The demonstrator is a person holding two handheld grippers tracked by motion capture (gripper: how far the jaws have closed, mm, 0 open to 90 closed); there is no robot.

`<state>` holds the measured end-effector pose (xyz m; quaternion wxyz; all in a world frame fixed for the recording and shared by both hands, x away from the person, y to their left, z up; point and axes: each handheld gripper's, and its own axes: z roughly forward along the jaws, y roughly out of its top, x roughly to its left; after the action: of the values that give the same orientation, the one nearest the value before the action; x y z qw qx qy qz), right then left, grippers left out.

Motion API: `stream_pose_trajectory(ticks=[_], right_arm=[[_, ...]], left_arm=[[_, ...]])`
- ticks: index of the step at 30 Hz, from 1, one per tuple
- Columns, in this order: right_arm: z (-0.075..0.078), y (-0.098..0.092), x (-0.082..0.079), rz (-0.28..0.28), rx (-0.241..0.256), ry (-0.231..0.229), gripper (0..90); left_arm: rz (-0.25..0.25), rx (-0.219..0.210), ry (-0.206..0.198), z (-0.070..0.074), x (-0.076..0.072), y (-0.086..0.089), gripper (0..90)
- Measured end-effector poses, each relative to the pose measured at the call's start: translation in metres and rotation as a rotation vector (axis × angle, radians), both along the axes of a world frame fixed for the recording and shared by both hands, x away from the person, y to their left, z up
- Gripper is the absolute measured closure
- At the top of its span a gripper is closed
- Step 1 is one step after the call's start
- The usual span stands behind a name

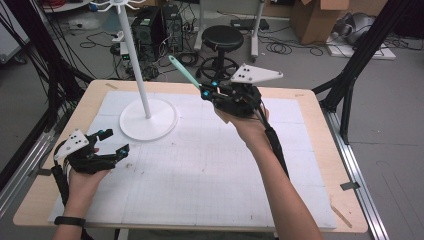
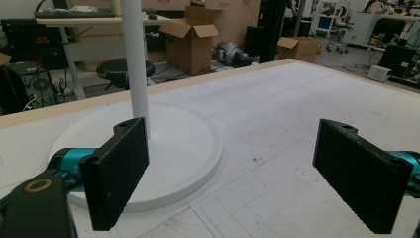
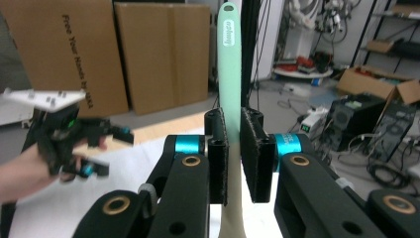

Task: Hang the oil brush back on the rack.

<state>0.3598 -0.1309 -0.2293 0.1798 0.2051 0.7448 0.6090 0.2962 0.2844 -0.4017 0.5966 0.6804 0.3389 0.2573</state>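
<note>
Fingers of the right gripper [image 1: 204, 92] at upper centre clamp a green spatula [image 1: 183, 71]; the left gripper [image 1: 115, 141], lower left near the white stand [image 1: 148, 119], is spread open.

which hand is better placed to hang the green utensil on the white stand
Right. The right gripper already clamps the green utensil, raised near the white stand; the left gripper is open, low by the base.
</note>
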Motion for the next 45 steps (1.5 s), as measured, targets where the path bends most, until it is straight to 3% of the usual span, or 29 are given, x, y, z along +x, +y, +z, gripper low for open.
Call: stream_pose_trajectory(ticks=[10, 17, 30, 45], right_arm=[[0.026, 0.036, 0.018, 0.005, 0.045, -0.032, 82.7], [0.038, 0.049, 0.032, -0.001, 0.079, -0.037, 82.7], [0.049, 0.064, 0.05, -0.019, 0.113, -0.047, 82.7], [0.048, 0.073, 0.06, -0.026, 0.114, -0.033, 82.6]], left_arm=[[-0.01, -0.017, -0.003, 0.0, 0.0, 0.001, 14.7], [-0.011, -0.033, -0.005, 0.001, -0.002, 0.003, 14.7], [-0.024, -0.043, 0.001, -0.001, -0.004, 0.006, 14.9], [-0.034, -0.045, 0.007, -0.001, -0.004, 0.005, 14.9]])
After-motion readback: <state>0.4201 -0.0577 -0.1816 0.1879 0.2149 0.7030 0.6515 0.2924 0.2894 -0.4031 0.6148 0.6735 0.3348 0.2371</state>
